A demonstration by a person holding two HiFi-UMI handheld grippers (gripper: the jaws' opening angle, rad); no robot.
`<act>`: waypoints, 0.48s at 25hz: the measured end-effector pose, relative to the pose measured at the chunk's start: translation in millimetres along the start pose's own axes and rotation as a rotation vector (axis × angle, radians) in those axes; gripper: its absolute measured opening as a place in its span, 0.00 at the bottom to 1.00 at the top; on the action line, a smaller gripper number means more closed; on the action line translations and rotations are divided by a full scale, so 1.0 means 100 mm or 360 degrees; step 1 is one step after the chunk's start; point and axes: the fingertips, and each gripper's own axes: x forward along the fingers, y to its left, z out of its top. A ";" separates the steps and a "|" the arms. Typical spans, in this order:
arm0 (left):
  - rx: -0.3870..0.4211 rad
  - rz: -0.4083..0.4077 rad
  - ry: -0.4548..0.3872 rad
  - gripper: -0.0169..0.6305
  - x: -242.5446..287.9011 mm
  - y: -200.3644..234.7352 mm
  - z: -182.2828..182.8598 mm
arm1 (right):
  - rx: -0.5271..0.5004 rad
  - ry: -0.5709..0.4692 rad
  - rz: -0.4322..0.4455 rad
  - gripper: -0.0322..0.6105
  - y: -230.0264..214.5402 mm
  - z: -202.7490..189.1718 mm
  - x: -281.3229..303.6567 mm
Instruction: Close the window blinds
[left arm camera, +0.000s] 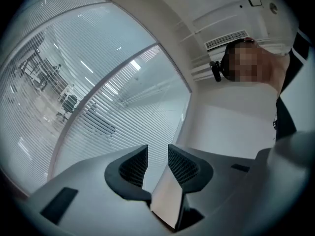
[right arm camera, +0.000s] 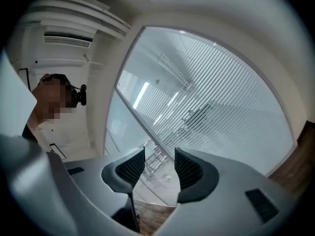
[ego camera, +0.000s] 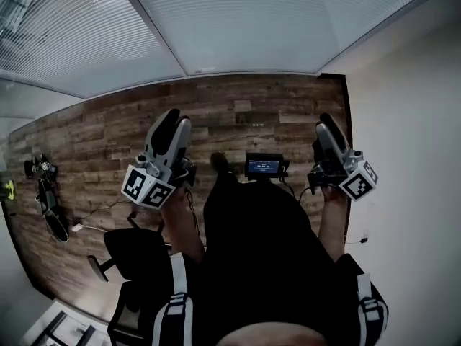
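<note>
1. Where the wooden floor point(ego camera: 238, 114) ends at 12 o'clock in the head view, the window blinds point(ego camera: 238, 20) are seen hanging down across the whole top edge. They are split into two panels by a slanting frame bar point(ego camera: 155, 27).
2. The slats are laid with their long axis level, running side to side along the window. Dim shapes behind the glass can be made out through the gaps between them in the left panel.
3. The left gripper point(ego camera: 173, 117) is held up toward the blinds at about 11 o'clock from the person's dark torso, well short of the slats. In the left gripper view its jaws are seen a narrow way apart, with nothing between them but the blinds point(left arm camera: 98, 97) beyond.
4. The right gripper point(ego camera: 328, 125) is raised at about 1 o'clock, beside the white wall point(ego camera: 410, 121). Its jaws are likewise parted, a little wider, and nothing is gripped; only the blinds point(right arm camera: 211, 97) show through the gap.
5. A small device with a blue screen point(ego camera: 263, 166) is seen on the floor between the two grippers.
6. A black office chair point(ego camera: 137, 258) stands at 8 o'clock, and dark gear point(ego camera: 47, 200) lies at 9 o'clock by the left edge.
</note>
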 end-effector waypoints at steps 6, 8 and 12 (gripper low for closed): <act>0.0043 -0.0051 0.0139 0.24 0.09 -1.08 -0.40 | 0.0106 -0.0073 -0.0028 0.31 -0.20 0.15 -1.17; 0.0059 -0.0027 0.0166 0.24 0.06 -1.30 -0.50 | 0.0133 -0.0070 -0.0006 0.29 -0.26 0.14 -1.41; 0.0084 0.0017 0.0239 0.24 -0.02 -1.64 -0.69 | 0.0205 -0.0054 0.0046 0.26 -0.43 0.10 -1.72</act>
